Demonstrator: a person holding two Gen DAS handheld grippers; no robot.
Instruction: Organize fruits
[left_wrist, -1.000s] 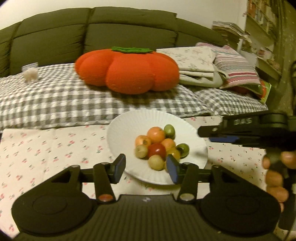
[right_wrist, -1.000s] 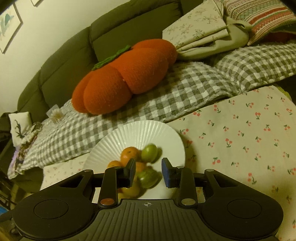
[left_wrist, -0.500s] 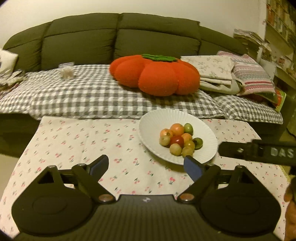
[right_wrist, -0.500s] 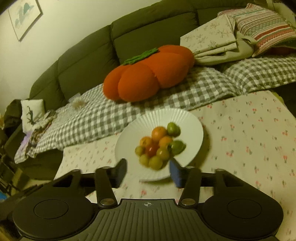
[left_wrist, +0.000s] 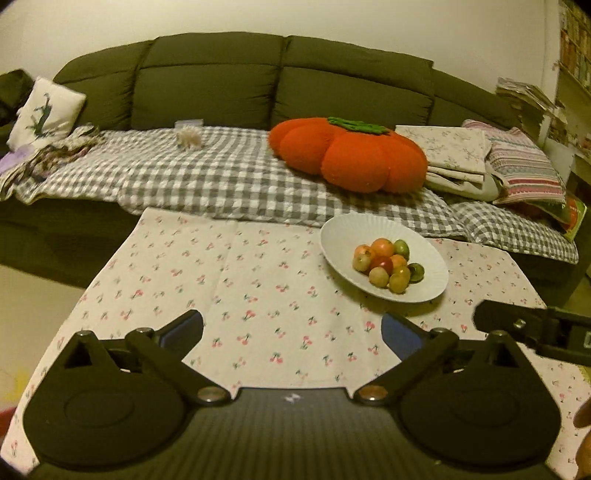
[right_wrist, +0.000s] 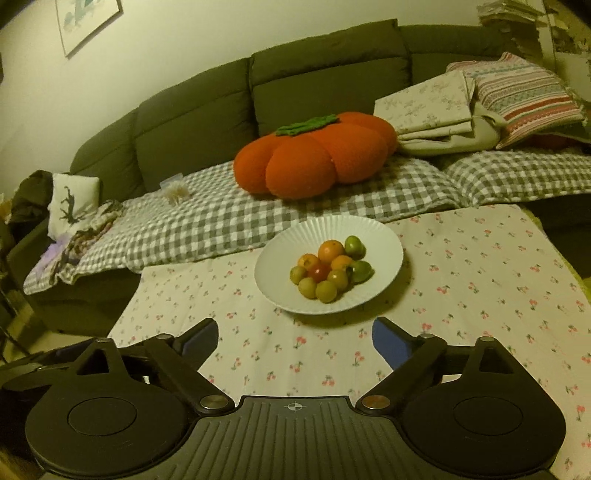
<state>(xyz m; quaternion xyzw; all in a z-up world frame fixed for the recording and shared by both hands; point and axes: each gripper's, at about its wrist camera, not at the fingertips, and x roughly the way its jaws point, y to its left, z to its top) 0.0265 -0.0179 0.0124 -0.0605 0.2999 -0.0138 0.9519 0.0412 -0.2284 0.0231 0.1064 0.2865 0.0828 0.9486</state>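
A white ribbed plate (left_wrist: 340, 236) (right_wrist: 384, 254) stands on the cherry-print tablecloth (left_wrist: 240, 288) (right_wrist: 480, 280). It holds a pile of several small fruits (left_wrist: 388, 264) (right_wrist: 328, 271): orange, red, yellow and green ones. My left gripper (left_wrist: 291, 330) is open and empty, low over the cloth, well short and left of the plate. My right gripper (right_wrist: 295, 334) is open and empty, just in front of the plate. The right gripper's body shows at the right edge of the left wrist view (left_wrist: 535, 328).
A dark green sofa (left_wrist: 280, 85) (right_wrist: 325, 77) runs behind the table, covered with a grey checked blanket (left_wrist: 221, 173) (right_wrist: 229, 218). On it lie an orange pumpkin cushion (left_wrist: 351, 155) (right_wrist: 317, 155), folded linens (left_wrist: 454, 155) (right_wrist: 432, 107) and a striped pillow (left_wrist: 524, 166) (right_wrist: 524, 92).
Both grippers have pulled back from the plate and opened wide. The plate now looks smaller and farther away in both views. The fruits stay piled on the plate.
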